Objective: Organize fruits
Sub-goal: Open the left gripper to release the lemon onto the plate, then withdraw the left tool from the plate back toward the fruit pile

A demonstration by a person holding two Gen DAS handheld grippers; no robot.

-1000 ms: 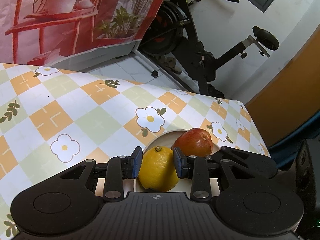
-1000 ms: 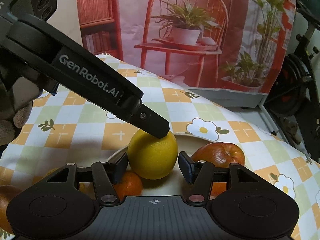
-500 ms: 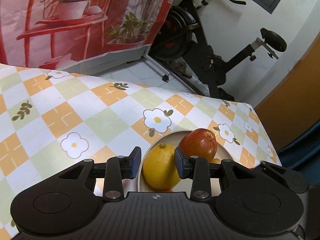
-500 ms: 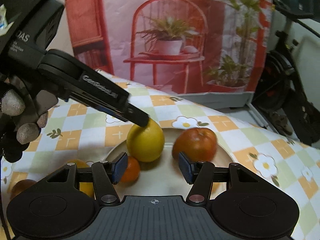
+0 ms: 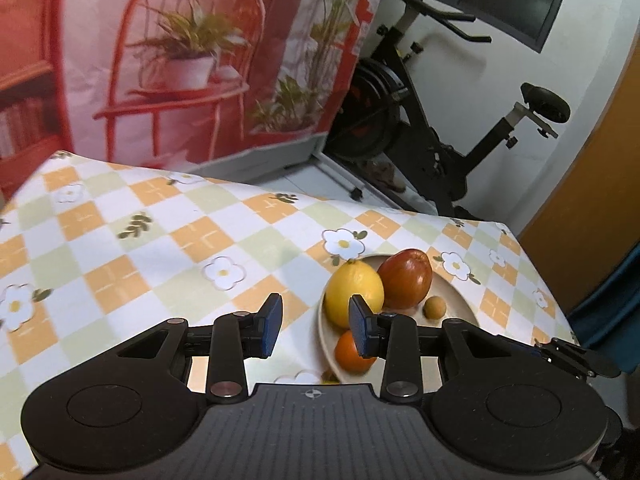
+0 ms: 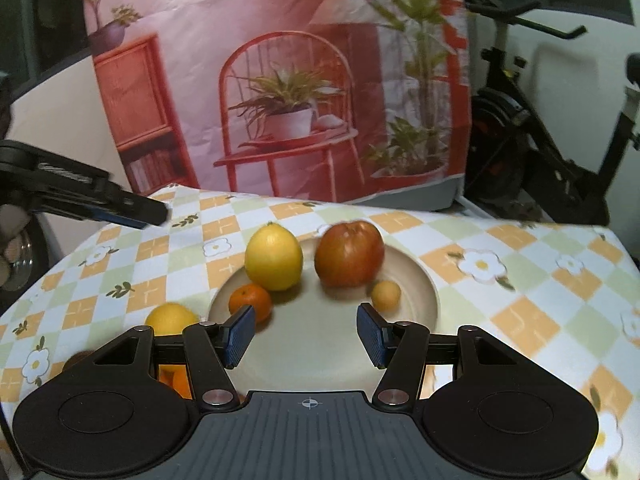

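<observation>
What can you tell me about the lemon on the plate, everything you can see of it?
The lemon is bright yellow and smooth-looking, whole, standing with its small nub at the top. It sits at the back left of the beige plate, free of both grippers. The red apple stands close on its right, and the small orange sits just in front; whether either touches it is unclear.

Dim indoor light, motion blur, fisheye warping

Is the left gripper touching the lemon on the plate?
Apart. The right wrist view shows the left gripper well off to the side of the lemon, with tablecloth between them.
</observation>
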